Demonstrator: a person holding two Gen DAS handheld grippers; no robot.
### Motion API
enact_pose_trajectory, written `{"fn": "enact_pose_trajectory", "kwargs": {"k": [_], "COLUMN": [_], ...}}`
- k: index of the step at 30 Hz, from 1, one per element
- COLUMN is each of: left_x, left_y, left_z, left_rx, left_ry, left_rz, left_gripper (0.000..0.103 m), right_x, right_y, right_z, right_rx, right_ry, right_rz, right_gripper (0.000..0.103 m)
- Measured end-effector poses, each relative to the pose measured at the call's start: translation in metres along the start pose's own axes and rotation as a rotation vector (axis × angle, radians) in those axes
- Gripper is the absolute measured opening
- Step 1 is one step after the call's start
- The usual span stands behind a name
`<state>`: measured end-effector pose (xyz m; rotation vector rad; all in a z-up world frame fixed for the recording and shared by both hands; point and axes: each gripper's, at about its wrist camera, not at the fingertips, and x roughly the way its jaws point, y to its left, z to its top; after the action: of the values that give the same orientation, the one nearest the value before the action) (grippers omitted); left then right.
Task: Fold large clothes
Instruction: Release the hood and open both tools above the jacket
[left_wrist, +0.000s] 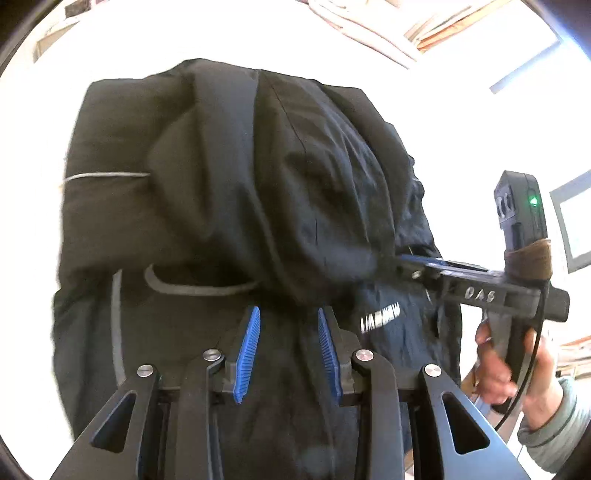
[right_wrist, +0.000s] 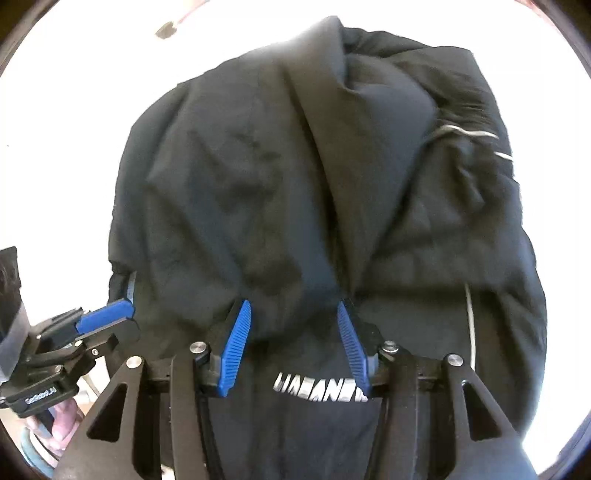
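Both tongs, left (left_wrist: 288, 347) and right (right_wrist: 295, 343), spread over the black garment (left_wrist: 229, 184); its white lettering (right_wrist: 321, 387) blurred.

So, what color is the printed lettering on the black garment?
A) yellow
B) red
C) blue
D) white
D: the lettering on the black garment is white, seen between the open fingers of the right hand-held gripper.

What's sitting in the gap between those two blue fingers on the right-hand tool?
Only black fabric. In the right wrist view, the right gripper stands open over the black garment, whose white lettering shows between the finger bases.
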<state>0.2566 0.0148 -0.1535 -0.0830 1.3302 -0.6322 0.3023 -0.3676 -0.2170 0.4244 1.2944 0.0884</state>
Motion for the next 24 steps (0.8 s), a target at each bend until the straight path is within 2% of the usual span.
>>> {"fn": "enact_pose_trajectory", "kwargs": {"k": [4,7,9,11,18,24], "left_x": [-0.040,-0.070,-0.087,-0.089,-0.131,-0.171], "left_y": [-0.004,-0.010,-0.010,-0.013,-0.004,0.001], "left_z": [-0.016,-0.028,-0.041,-0.042,-0.072,-0.085], "left_rx": [0.022,0.026,0.015,0.000,-0.035,-0.056], "left_ry": [-0.001,-0.019,-0.024,-0.027,-0.048,-0.092], "left_rz": [0.023,0.034,0.038,0.056,0.088,0.124], "left_gripper": [0.035,0.036,0.041,0.045,0.045,0.045], "right_x": [-0.040,-0.068,-0.091,-0.110,-0.173,-0.225], "right_y": [0.015,0.036,0.036,0.032,0.023,0.009], "right_z": [-0.033,-0.055,-0.073,-0.082,-0.119,-0.142], "right_rx": [0.037,0.062,0.060,0.069,0.136,0.217], "right_ry": [-0.019,-0.031,-0.041,-0.046,-0.105,-0.180], "right_rz": [-0.034,-0.047,-0.079,-0.096,-0.164,-0.201], "right_gripper": [0.054,0.058,0.060,0.060,0.060,0.060]}}
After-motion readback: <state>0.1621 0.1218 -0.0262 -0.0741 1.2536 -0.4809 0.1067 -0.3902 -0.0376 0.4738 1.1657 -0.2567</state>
